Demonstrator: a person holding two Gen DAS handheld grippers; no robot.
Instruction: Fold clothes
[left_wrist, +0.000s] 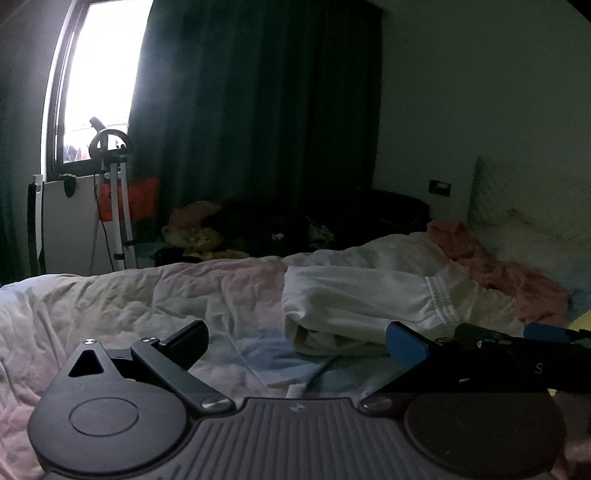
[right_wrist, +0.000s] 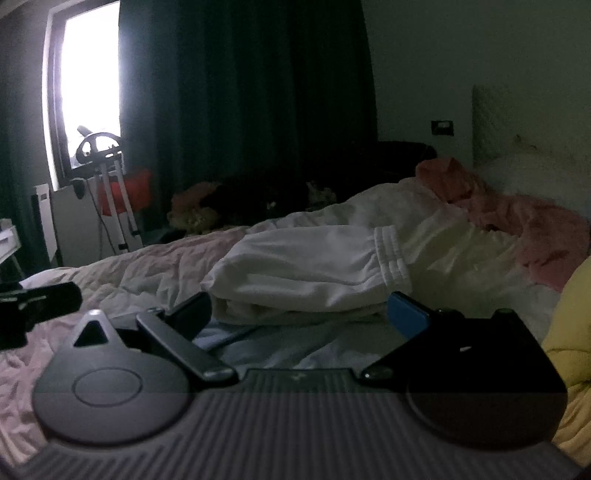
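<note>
A folded white garment with an elastic waistband (left_wrist: 362, 299) lies on the bed, also in the right wrist view (right_wrist: 306, 273). A crumpled pink garment (left_wrist: 506, 273) lies behind it by the pillow, also in the right wrist view (right_wrist: 517, 218). My left gripper (left_wrist: 295, 341) is open and empty, low over the sheet just in front of the white garment. My right gripper (right_wrist: 299, 314) is open and empty, close before the garment's near edge. The right gripper shows at the right of the left wrist view (left_wrist: 517, 343); the left gripper shows at the left of the right wrist view (right_wrist: 33, 302).
The bed has a wrinkled pale pink sheet (left_wrist: 129, 295). A yellow cloth (right_wrist: 569, 321) lies at the right. A white pillow (left_wrist: 524, 221) leans on the wall. Dark curtains (left_wrist: 255, 110), a bright window (left_wrist: 99, 74), a stand (left_wrist: 118, 206) and soft toys (left_wrist: 195, 232) are beyond the bed.
</note>
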